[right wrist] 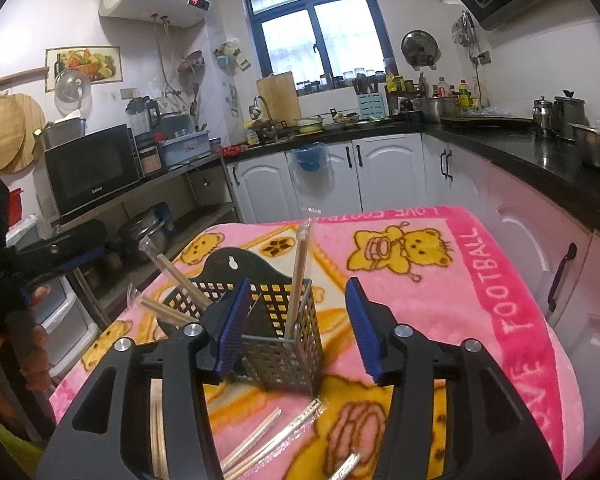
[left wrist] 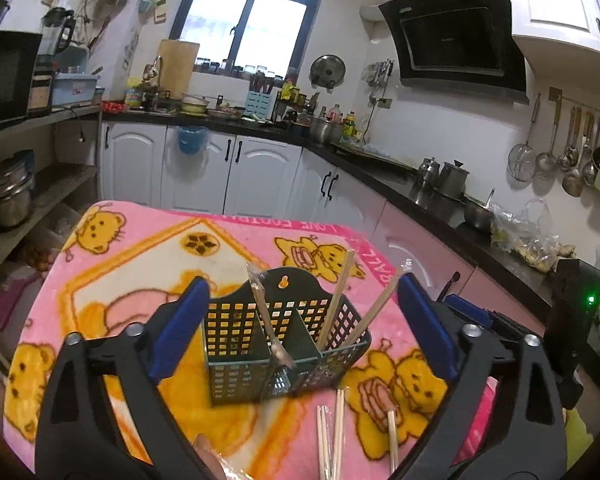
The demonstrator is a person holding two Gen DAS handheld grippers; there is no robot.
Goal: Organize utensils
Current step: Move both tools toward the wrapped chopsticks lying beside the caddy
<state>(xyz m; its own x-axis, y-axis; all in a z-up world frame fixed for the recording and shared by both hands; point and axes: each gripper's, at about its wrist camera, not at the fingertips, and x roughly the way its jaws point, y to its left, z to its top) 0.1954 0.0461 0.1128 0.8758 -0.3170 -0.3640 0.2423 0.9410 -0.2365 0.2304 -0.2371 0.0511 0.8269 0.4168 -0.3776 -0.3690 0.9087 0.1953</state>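
Note:
A dark green slotted utensil caddy (left wrist: 284, 344) stands on the pink bear blanket (left wrist: 140, 264). It holds wrapped chopsticks (left wrist: 336, 300) leaning in its right compartment and one wrapped pair (left wrist: 266, 316) at its divider. Loose chopsticks (left wrist: 332, 436) lie on the blanket in front of it. My left gripper (left wrist: 300, 328) is open and empty, its blue pads either side of the caddy. In the right wrist view the caddy (right wrist: 280, 344) stands with an upright wrapped chopstick (right wrist: 300, 276). My right gripper (right wrist: 296, 328) is open and empty around the caddy's near corner. Loose chopsticks (right wrist: 268, 440) lie below it.
The blanket (right wrist: 480, 280) covers a small table; its edges drop off toward white cabinets (left wrist: 236, 168) and a black counter (left wrist: 440, 200). Shelves with a microwave (right wrist: 92, 168) and pots stand to the left. The left hand and gripper body (right wrist: 24, 280) show at the left edge.

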